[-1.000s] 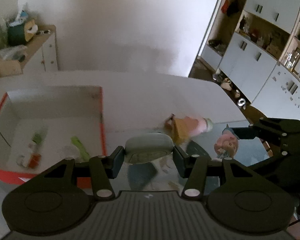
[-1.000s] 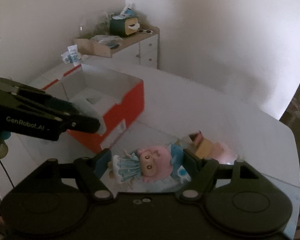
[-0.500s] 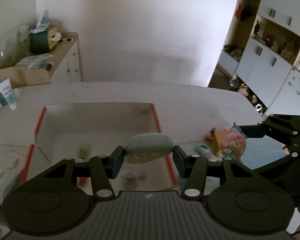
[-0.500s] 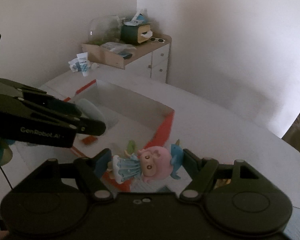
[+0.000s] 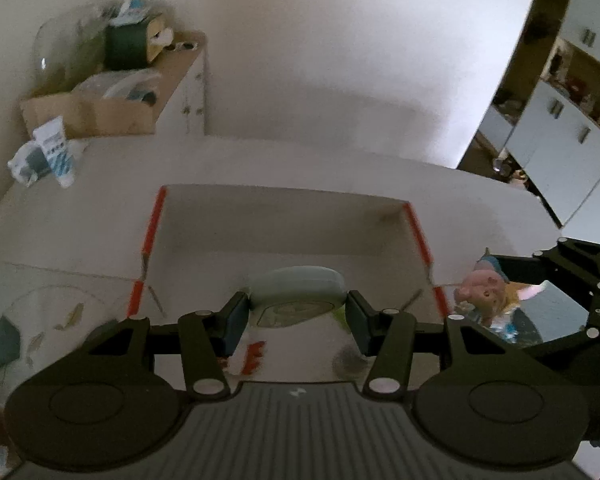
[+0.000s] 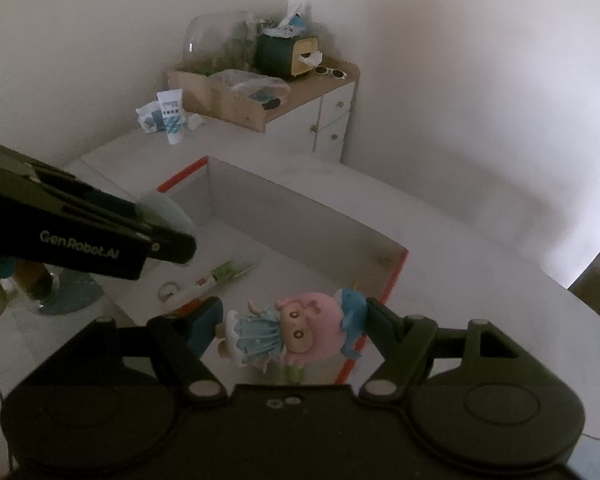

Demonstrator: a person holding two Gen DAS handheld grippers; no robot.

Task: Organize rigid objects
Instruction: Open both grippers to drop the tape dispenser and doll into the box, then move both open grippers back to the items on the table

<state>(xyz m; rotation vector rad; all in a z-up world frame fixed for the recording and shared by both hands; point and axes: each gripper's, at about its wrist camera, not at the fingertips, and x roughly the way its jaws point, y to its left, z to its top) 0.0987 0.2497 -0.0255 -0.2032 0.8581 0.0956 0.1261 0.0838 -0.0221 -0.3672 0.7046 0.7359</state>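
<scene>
Above box (image 5: 284,216), both loaded grippers (image 5: 296,316)

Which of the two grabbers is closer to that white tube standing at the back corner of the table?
Left. The left gripper, holding a pale green case, hangs over the box's side nearer the tube. The right gripper, holding the doll, is at the box's opposite, near corner.

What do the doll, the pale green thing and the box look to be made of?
Doll: likely hard moulded plastic or vinyl; smooth painted pink hair, sculpted blue dress folds.
Pale green object: seemingly smooth matte plastic, rounded like a shell; blurred, so unsure.
Box: probably cardboard; thin flat walls, matte white inside, red-orange outside.
</scene>
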